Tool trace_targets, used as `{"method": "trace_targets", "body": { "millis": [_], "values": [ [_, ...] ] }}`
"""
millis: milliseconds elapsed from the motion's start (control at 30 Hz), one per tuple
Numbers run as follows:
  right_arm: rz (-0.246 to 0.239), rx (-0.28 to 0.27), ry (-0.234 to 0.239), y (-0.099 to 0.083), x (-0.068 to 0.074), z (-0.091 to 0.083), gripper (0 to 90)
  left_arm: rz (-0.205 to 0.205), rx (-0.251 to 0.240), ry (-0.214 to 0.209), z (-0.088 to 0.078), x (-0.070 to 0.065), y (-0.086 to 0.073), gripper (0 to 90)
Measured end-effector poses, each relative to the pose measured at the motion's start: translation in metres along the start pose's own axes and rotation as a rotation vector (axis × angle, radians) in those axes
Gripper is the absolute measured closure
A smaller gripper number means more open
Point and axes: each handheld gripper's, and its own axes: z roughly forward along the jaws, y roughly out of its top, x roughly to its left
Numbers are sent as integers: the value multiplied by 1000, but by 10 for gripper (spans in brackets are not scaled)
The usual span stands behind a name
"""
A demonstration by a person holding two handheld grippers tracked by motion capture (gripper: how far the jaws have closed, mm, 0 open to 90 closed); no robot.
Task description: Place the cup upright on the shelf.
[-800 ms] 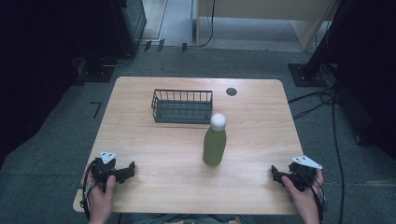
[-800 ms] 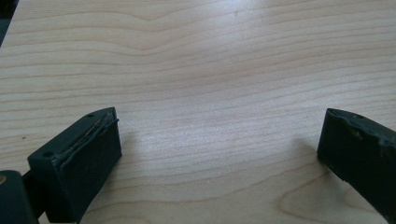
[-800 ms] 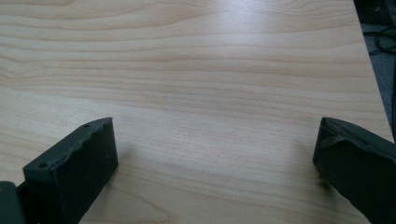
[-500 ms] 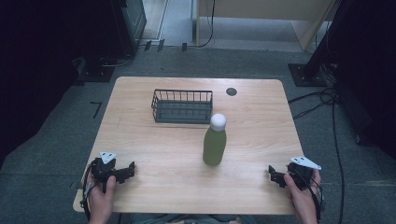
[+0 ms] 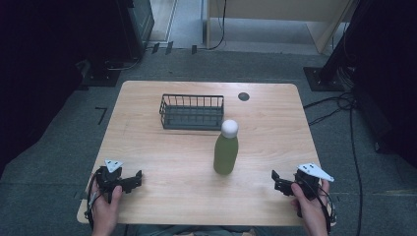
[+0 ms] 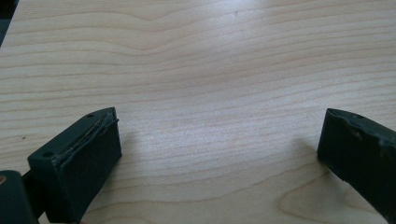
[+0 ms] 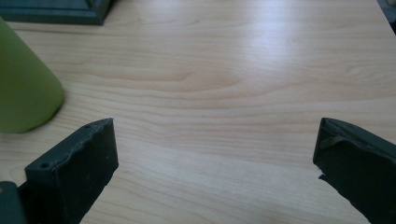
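Green bottle [image 5: 226,153] with white cap stands upright, ahead-left of right hand-held gripper [image 5: 278,181], well apart; jaws wide, empty.

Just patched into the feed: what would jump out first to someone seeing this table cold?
The green bottle with its white cap stands upright near the table's middle, the one bright thing there. Just behind it, to the left, sits a dark wire basket. At the near edge, the left tool and right tool wait with jaws wide, holding nothing.
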Motion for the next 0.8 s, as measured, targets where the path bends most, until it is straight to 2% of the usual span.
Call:
{"method": "trace_targets", "body": {
  "millis": [400, 567, 800],
  "values": [
    [-70, -25, 86, 16, 48, 0, 0, 0, 0, 0, 0, 0, 0, 0],
    [-85, -18, 123, 20, 63, 1, 0, 0, 0, 0, 0, 0, 0, 0],
    [-113, -37, 160, 26, 81, 2, 0, 0, 0, 0, 0, 0, 0, 0]
  ]
}}
